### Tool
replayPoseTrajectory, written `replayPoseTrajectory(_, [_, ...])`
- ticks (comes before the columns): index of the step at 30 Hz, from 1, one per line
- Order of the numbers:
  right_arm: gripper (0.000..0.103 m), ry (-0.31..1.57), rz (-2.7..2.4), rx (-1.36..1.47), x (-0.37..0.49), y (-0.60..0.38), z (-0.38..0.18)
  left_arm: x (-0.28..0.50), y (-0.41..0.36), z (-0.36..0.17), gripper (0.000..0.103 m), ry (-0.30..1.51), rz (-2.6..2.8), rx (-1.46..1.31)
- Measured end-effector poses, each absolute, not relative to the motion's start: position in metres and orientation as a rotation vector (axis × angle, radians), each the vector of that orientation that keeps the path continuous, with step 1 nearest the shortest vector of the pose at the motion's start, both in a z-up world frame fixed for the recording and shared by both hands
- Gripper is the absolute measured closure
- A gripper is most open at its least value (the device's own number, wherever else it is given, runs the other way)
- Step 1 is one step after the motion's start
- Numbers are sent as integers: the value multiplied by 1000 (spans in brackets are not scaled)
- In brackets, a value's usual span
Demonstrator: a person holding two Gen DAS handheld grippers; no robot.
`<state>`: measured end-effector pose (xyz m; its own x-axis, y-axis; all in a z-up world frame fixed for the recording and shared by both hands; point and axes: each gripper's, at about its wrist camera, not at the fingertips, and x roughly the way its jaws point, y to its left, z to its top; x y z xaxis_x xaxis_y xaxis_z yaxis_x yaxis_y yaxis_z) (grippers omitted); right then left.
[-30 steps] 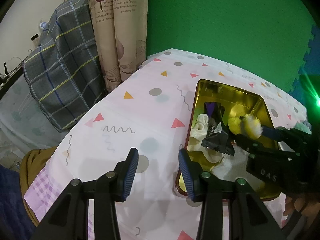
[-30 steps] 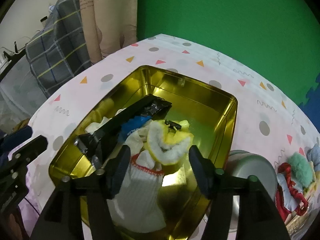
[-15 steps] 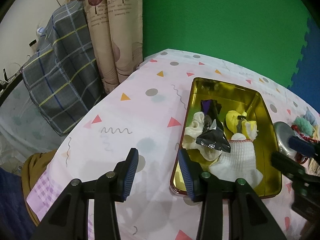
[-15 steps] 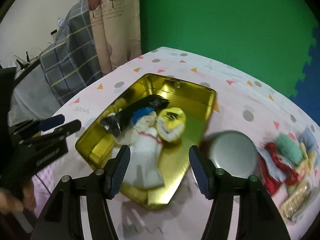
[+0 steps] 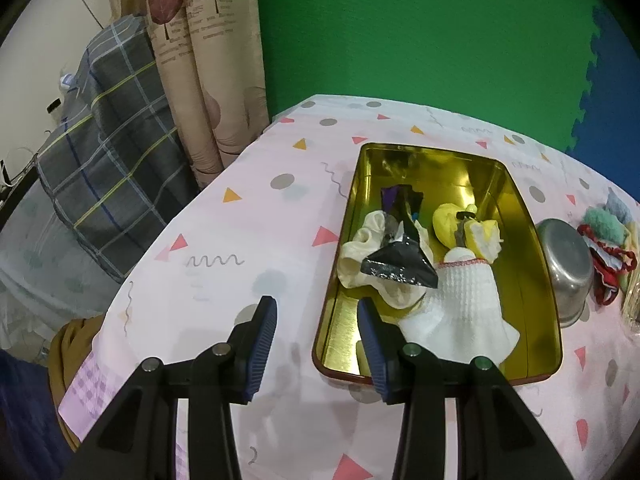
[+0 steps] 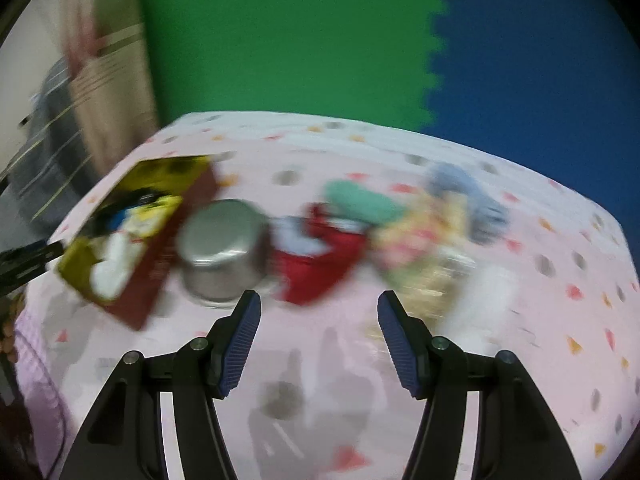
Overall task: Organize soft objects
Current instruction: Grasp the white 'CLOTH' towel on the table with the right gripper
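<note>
While both jaws gape empty, a ribbed white sock (image 5: 468, 296) lies in the glossy gold tin (image 5: 532, 240).

Bare patterned table (image 5: 248, 216) lies open left of the gold tin (image 5: 532, 240). An upturned steel bowl (image 6: 224, 248) stands touching the tin's right wall, with a heap of soft items (image 6: 360, 232) just beyond; nearer tablecloth stays clear.

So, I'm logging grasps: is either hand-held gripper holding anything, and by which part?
Nothing is held. The left hand-held gripper and right hand-held gripper are both open and empty.
</note>
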<state>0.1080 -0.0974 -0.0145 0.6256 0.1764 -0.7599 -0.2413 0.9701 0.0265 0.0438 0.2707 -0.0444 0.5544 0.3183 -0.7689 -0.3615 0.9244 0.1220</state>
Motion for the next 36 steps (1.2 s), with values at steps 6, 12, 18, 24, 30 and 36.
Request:
replayPoseTrajectory(6, [41,890,125,-4,120,-154,-27,45,264,-46,60,900,386,-35])
replayPoseTrajectory(12, [40,916,95,35,134,-173,-47,46,260,-47,60,905,364,-34])
replayPoseTrajectory(18, [39,933,85,56,148,-176,-64,47,254,-51,60,910,350,-17])
replayPoseTrajectory(24, [40,944,96,83,157,-180,-79,48,246,-52,60,906,329,7])
replayPoseTrajectory(30, [54,902,107,62,150,-180,-76,50,237,-52,60,900,317,33])
replayPoseTrajectory(36, [61,880,98,50,142,-186,-74,48,220,-47,60,891,289,62])
